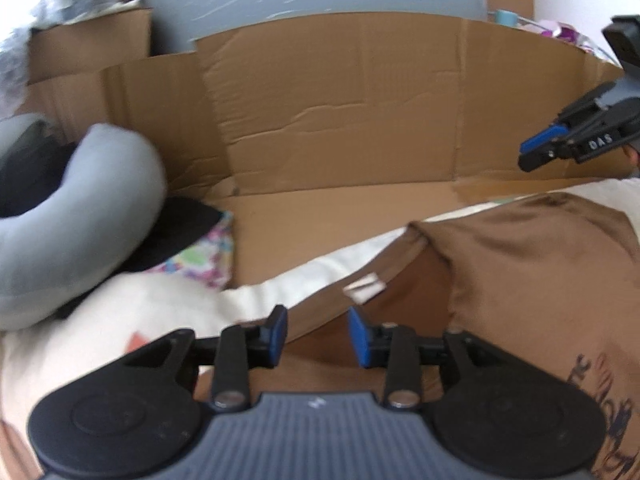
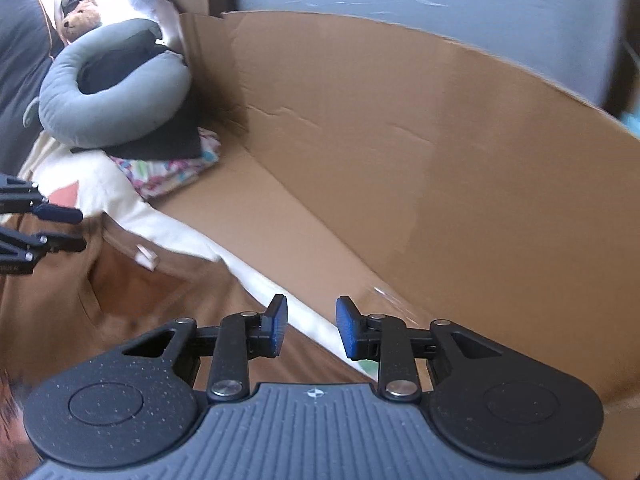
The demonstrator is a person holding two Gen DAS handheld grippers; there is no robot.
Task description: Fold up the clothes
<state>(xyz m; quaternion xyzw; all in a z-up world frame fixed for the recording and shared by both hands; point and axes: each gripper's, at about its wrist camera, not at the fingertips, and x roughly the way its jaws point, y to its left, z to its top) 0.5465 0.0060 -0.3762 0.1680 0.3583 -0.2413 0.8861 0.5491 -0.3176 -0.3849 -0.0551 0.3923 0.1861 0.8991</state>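
Both tools, left (image 1: 317, 336) and right (image 2: 311, 328), are held wide, gripping nothing; the brown shirt (image 1: 532, 264) looks soft and floppy; its collar edge is best pinched.

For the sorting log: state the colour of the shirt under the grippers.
Brown shirt, with a dark print at one edge; clearest in the left wrist view.

The left gripper (image 1: 317, 336) is held low with its jaws parted, nothing being clasped between the blue pads (image 1: 359, 338). The right gripper (image 2: 311, 330) (likewise empty) is held spread apart.
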